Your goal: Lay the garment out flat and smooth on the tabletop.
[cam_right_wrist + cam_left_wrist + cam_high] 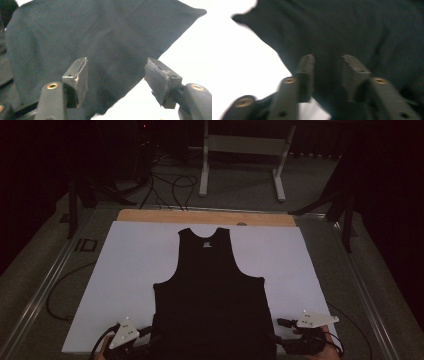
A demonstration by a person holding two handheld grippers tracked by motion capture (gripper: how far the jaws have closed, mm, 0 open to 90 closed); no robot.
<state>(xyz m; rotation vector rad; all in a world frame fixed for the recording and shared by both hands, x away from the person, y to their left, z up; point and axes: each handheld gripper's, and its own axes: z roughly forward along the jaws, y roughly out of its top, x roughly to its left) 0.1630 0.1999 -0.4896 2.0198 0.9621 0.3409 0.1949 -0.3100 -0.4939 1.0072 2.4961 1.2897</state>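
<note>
- My left hand-held gripper (150,340) sits at the lower left corner of the black tank top (212,295), jaws partly apart, gripping nothing.
- The tank top lies flat on the white sheet (130,270) covering the bench (150,215).
- My right hand-held gripper (280,340) is at the lower right corner, jaws wide, cloth loose between them.

The black tank top's (212,295) hem runs off the high view's bottom edge; both hands are cropped there too (only parts show); the left gripper (327,62) view is smeared with motion blur; the neck label's (207,243) print is too small to read.
</note>
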